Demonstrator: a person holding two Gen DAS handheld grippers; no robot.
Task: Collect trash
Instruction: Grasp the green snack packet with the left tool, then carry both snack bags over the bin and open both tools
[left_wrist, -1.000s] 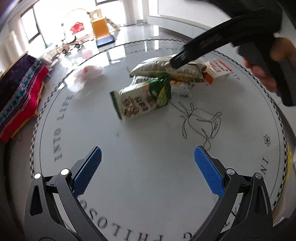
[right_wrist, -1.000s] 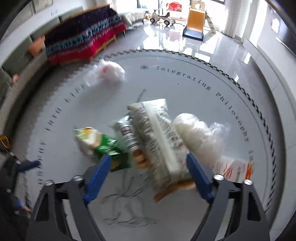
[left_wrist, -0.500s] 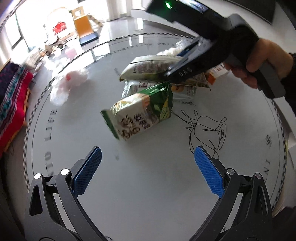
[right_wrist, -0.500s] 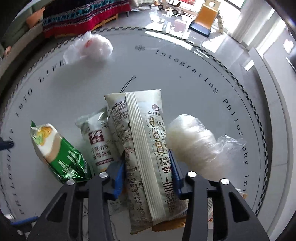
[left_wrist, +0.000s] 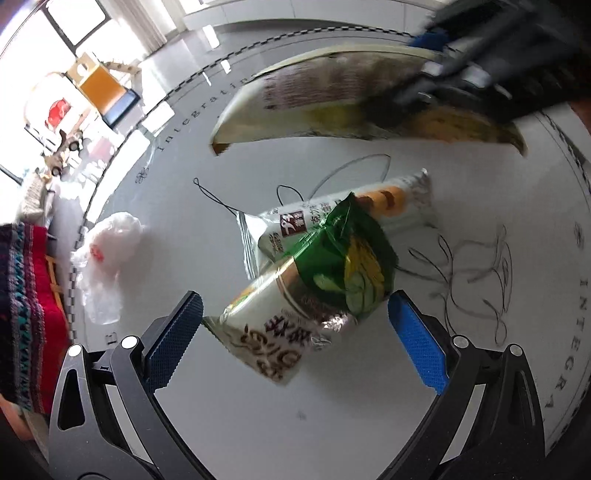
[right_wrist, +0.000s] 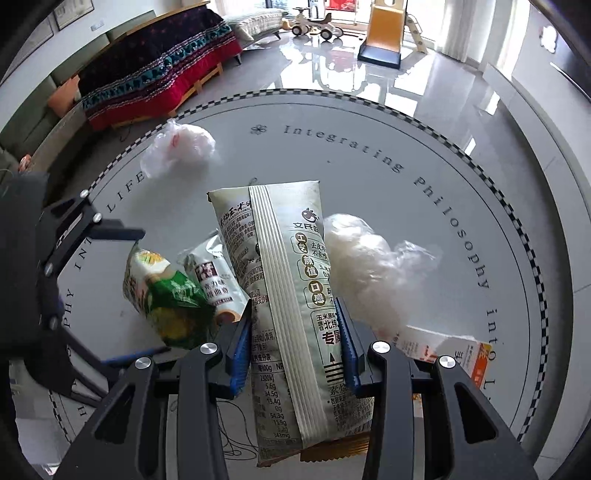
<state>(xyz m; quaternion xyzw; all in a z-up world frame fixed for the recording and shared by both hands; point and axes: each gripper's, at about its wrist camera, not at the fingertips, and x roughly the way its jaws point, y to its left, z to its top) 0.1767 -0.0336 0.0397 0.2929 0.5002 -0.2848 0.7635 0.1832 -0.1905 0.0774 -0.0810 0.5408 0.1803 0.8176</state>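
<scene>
My right gripper (right_wrist: 295, 339) is shut on a long beige snack bag (right_wrist: 280, 258) and holds it just above the round white table (right_wrist: 369, 110). The left wrist view shows that bag (left_wrist: 332, 96) raised at the top, with the right gripper (left_wrist: 461, 70) blurred on it. My left gripper (left_wrist: 295, 325) is open. A green and cream snack bag (left_wrist: 332, 273) lies between its blue pads (left_wrist: 417, 343), which do not press on it. In the right wrist view this green bag (right_wrist: 166, 295) sits at the left, with the left gripper (right_wrist: 155, 291) straddling it.
A silver wrapper (left_wrist: 388, 206) lies under the green bag's far end. A white plastic bag (left_wrist: 107, 251) sits near the table's edge. A clear plastic wad (right_wrist: 365, 266) and an orange and white carton (right_wrist: 454, 350) lie right of the beige bag. A couch (right_wrist: 155, 74) stands beyond the table.
The right gripper closed on the beige bag and lifted it off the pile. The left gripper rolled and moved forward until the green bag lay between its fingers.
</scene>
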